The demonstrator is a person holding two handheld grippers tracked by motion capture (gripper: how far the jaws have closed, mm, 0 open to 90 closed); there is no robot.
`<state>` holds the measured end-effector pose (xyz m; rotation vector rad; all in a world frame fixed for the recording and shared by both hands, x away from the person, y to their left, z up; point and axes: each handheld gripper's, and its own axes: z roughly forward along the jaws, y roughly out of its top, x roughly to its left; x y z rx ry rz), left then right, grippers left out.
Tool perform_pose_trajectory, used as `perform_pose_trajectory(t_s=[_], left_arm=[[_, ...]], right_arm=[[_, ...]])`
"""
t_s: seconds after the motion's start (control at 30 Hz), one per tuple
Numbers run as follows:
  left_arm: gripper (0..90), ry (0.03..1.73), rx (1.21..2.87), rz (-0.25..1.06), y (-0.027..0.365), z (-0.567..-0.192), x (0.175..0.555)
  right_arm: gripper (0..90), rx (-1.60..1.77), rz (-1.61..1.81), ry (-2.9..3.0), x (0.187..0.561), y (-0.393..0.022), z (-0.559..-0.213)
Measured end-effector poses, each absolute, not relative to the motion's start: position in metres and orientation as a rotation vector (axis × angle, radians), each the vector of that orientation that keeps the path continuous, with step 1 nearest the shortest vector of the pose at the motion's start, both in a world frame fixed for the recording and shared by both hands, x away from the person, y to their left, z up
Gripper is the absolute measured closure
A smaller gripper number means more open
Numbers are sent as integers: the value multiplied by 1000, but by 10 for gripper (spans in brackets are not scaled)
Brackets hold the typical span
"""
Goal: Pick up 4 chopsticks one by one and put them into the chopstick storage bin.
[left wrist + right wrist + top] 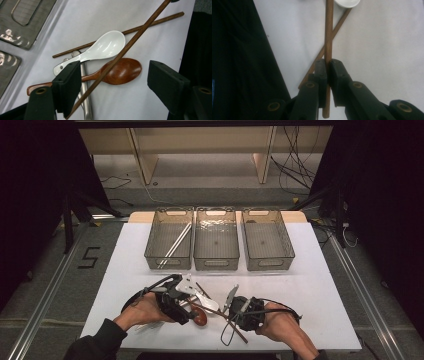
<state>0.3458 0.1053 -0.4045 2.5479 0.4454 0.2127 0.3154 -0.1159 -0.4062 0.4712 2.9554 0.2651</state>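
A pile of cutlery lies at the near middle of the white table point(310, 285). In it are a white ceramic spoon point(105, 47), a brown wooden spoon point(122, 71), a metal utensil point(85, 100) and two dark wooden chopsticks. My left gripper point(115, 87) hovers open over the pile, with the wooden spoon's bowl between its pads and untouched. My right gripper point(328, 68) is shut on one chopstick point(328, 30), which slants up across the wooden spoon. The other chopstick point(155, 21) lies flat beneath it. In the high view the left gripper point(190, 310) and right gripper point(231, 312) face each other.
Three translucent bins stand in a row at the back of the table: left point(167, 262), middle point(216, 263), right point(270, 262). The left bin holds pale chopsticks point(176, 244). Cables trail from both grippers. The table's near edge lies just below the hands.
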Motion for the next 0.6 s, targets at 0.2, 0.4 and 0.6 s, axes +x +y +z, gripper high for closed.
perform_pose_trajectory(t_s=[0.2,0.4,0.6], left_arm=[[352,430,2618,211,104,-413,347],[474,420,2658,203,104,-415,347],[561,379,2682,203,103,-417,345]], right_arm=[[847,435,281,2954,310,-113,-403],[847,426,287,2954,308,-112,-402],[847,361,287,2958,304,-109,-400]])
